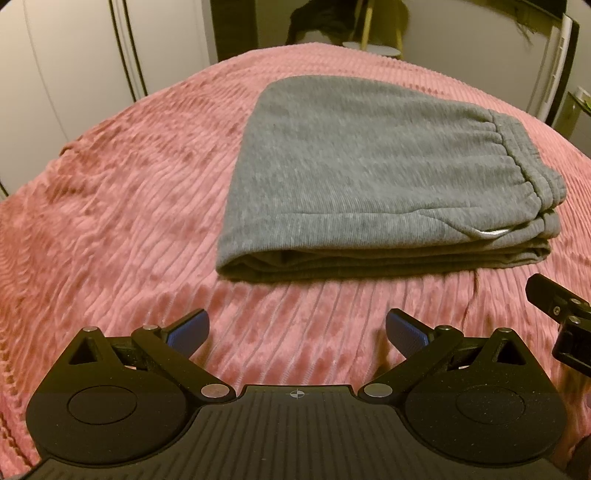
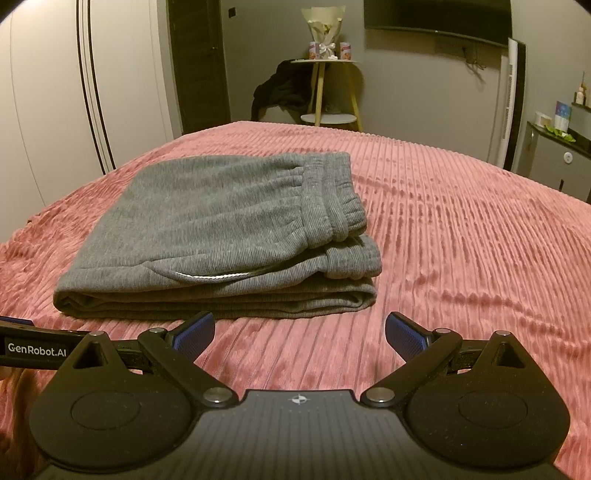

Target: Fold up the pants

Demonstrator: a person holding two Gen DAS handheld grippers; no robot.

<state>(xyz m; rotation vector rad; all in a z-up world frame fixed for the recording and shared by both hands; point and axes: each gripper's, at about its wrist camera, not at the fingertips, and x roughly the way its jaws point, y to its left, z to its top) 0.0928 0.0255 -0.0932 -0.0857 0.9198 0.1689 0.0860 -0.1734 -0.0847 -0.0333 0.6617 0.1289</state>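
On the pink ribbed bedspread (image 1: 122, 206), seen through our left wrist camera, the grey pants (image 1: 369, 177) lie folded into a compact stack of several layers, waistband (image 1: 517, 147) to the right. Our left gripper (image 1: 297, 332) hangs just short of the stack's near edge, jaws wide apart and empty, blue pads touching nothing. The tip of our right gripper (image 1: 554, 306) pokes in at the right edge. The cloth looks like thick, soft knit: we judge it light, limp and grippy rather than slippery, so it would sag if lifted by one corner. The firmest holds look to be the gathered elastic waistband and the folded near edge, where a pinch takes all layers together.

From our right wrist camera, the same pants (image 2: 207, 221) sit ahead and to the left, the waistband (image 2: 343, 199) stacked at the right end. A white pocket lining (image 2: 210, 277) peeps out along the near side. Our right gripper's jaws are likewise spread with nothing between them, just beside the stack's near edge. We judge the folding done or nearly so.

Of containers, we see none on the bed; a small round side table (image 2: 325, 62) beyond it carries a wrapped bouquet (image 2: 325, 26) and two small tins, contents too small to tell.
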